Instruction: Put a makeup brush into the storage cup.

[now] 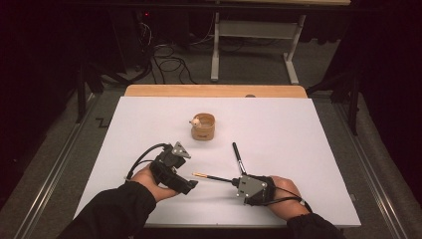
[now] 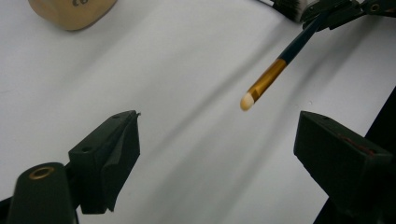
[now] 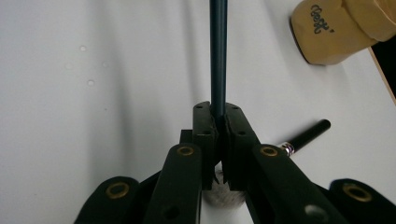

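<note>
Two grippers over white table [image 1: 298, 149], left gripper [image 1: 191, 185] jaws wide, right gripper [image 1: 233, 181] jaws clamping brush [image 1: 211, 177], dark room.

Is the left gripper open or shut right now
Open. The left gripper has its jaws spread wide with bare table between them; the brush tip hangs beyond, untouched.

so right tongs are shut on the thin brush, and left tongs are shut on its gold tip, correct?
Not quite. The right tongs are shut on the thin brush, but the left tongs stand open; the left gripper view shows the gold tip hanging free beyond them, untouched.
</note>
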Available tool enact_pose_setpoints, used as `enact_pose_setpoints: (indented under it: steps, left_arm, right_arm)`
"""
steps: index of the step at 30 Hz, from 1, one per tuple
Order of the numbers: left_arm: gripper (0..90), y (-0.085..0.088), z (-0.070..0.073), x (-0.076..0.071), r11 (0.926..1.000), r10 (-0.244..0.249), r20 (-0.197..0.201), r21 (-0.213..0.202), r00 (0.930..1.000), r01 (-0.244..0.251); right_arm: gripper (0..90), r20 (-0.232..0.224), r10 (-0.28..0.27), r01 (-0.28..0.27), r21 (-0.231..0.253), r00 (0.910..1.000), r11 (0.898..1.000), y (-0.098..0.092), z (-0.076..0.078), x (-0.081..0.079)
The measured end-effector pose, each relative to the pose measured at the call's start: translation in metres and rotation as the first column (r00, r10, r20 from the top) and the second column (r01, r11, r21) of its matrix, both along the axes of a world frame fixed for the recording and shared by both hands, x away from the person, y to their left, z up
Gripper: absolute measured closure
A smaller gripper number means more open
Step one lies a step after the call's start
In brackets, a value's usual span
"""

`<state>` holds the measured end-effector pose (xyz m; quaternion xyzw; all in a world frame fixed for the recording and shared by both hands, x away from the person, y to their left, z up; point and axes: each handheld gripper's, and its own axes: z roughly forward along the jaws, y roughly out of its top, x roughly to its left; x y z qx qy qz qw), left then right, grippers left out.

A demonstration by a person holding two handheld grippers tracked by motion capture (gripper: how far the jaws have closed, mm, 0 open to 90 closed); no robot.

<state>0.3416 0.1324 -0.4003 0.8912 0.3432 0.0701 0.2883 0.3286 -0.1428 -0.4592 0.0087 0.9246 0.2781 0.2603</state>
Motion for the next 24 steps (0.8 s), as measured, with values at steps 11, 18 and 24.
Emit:
enact_pose_setpoints:
  steps: [11,18,24]
  left_arm:
    - [12.3,0.009,-0.014,-0.001,0.9966,0.058,0.101,-0.065,0.9933,-0.051]
    - [14.4,0.013,-0.020,0.000,0.9867,0.104,0.149,-0.140,0.9834,-0.083]
    - [14.2,0.018,-0.029,0.001,0.9601,0.171,0.146,-0.247,0.9744,-0.132]
  right_arm:
    - [86.7,-0.033,-0.104,0.107,0.109,0.9940,0.988,-0.015,0.001,0.006]
    - [86.7,-0.046,-0.143,0.149,0.165,0.9887,0.975,-0.021,0.000,0.006]
    - [86.6,-0.059,-0.177,0.185,0.202,0.9825,0.962,-0.027,-0.003,0.006]
